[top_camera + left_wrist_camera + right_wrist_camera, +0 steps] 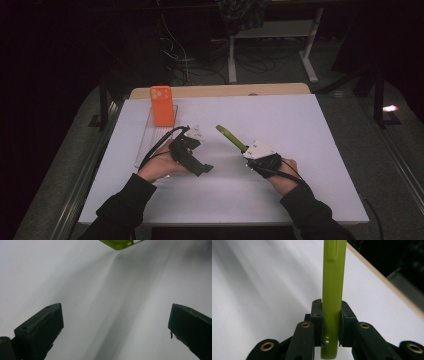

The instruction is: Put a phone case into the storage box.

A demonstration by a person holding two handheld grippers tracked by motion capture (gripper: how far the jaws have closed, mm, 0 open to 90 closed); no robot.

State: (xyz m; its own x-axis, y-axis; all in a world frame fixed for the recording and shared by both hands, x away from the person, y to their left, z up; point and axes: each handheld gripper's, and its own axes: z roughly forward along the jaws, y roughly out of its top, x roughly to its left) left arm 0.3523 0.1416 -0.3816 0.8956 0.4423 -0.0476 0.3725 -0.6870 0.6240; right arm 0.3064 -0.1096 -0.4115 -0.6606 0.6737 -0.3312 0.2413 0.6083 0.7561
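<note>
Here the counter [300, 130] is covered by a plain white sheet, smooth and unmarked, with a strip of pale wood edge [220, 91] showing along its far side at twelve o'clock. The room around it is dark; beyond the far edge, white desk legs [232, 60] stand on a grey floor among loose black cables [190, 62]. Near the counter's ten o'clock corner an orange phone case [161, 105] stands upright in a clear tray [150, 135]. The right tool [246, 150], at about five o'clock from the counter's middle, is pressed together on a green phone case [231, 138], which it holds edge-on; the case sticks out from the jaws toward eleven o'clock, just above the white sheet. In the right gripper view the green phone case [333, 290] runs straight up between the two black pads [317, 312], which squeeze its flat sides near the bottom end, where small holes show. The left tool [206, 168], at about seven o'clock from the middle, lies low over the sheet with its jaws spread wide and nothing between them; in the left gripper view its pads [45, 327] stand far apart over bare white surface, and a corner of the green case [120, 243] shows at the top edge, well apart from them. Soft grey shadows fan across the sheet.
</note>
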